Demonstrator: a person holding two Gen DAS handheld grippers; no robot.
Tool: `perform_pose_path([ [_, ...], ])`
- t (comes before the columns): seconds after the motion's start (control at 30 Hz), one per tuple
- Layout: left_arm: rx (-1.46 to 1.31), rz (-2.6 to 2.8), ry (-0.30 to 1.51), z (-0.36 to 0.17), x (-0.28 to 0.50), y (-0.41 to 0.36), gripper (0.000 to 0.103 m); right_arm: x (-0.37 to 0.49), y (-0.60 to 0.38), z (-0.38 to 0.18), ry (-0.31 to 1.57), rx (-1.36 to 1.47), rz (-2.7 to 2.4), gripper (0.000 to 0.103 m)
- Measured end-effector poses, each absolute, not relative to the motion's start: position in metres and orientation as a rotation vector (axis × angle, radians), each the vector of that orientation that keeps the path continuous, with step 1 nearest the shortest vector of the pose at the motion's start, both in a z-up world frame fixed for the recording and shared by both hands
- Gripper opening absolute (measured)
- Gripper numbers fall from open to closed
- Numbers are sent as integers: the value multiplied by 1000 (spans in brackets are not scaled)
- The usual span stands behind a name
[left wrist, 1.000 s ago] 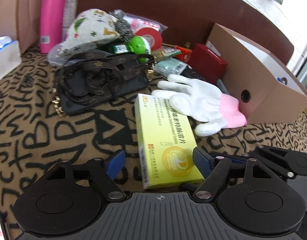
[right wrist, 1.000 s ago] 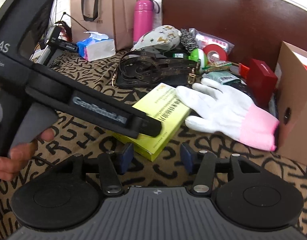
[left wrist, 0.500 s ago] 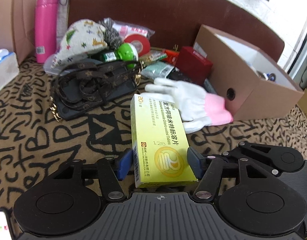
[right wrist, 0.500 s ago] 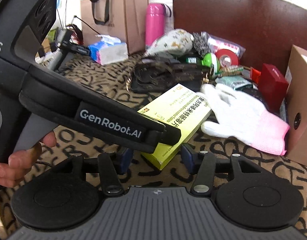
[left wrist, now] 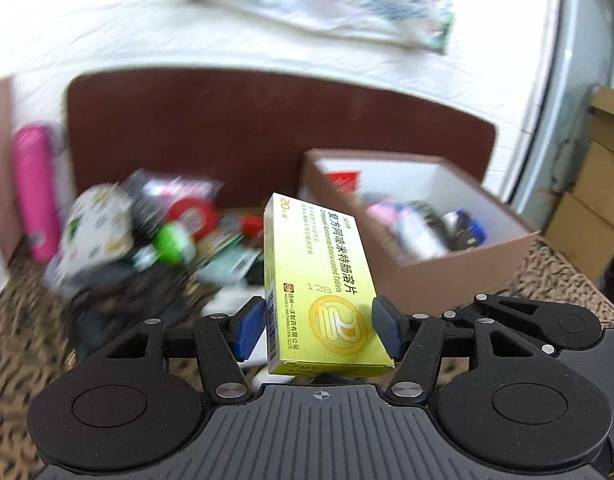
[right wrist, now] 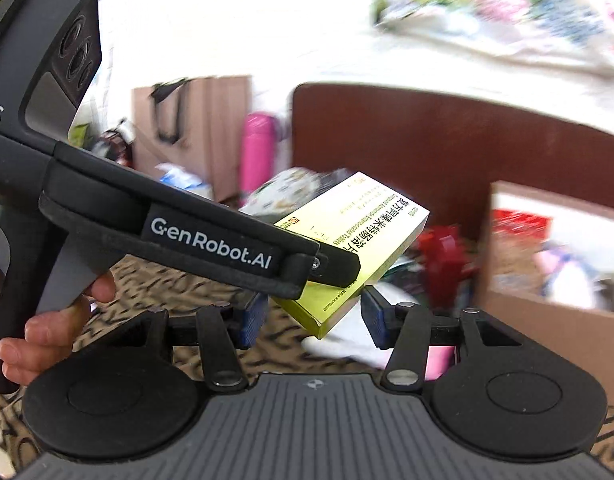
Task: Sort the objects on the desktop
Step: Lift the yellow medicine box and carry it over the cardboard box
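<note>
Between the blue pads of my left gripper (left wrist: 318, 330) sits the yellow medicine box (left wrist: 321, 280), pinched across its short width near the barcode end so its long body juts forward, lifted clear of the patterned surface (left wrist: 23, 312); I judge that hold leaves the far end free to go first into the open cardboard box (left wrist: 459, 276) ahead on the right, which already holds several small things. Behind the box lies the blurred unsorted pile, with a red tape roll (left wrist: 191, 216), a green ball (left wrist: 171, 242) and a pink bottle (left wrist: 37, 196) against the brown board. From my right wrist view, my right gripper (right wrist: 313, 316) stands wide with nothing between its pads, low and apart, I think to stay out of the way. Across this view the left gripper's black body (right wrist: 211, 240) carries the yellow medicine box (right wrist: 359, 236) in the air, tilted, with the cardboard box (right wrist: 555, 320) to the right.
</note>
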State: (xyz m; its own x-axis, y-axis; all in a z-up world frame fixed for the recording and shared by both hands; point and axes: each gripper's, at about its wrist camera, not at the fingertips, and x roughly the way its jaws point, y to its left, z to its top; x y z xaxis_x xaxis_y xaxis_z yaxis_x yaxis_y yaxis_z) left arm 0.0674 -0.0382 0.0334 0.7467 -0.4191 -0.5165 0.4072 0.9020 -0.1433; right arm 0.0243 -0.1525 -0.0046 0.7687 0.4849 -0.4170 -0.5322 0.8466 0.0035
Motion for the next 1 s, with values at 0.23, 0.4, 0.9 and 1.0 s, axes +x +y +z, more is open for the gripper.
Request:
perform_pose_path([
  [0.23,26,-572,517,56,98,-108,70,40,-211,18,365,-67,403,57],
  [0.4,31,-655,533,59,131,-154,69,57,-256,23,366,-32,318,57],
  [0.9,13,-771,689,37,251,-279,85,163,-345,6,459,-35,118,55],
  [1.0,34,-704,733,23,267,-289,96,189,-352,-6,524,-57,24,54],
])
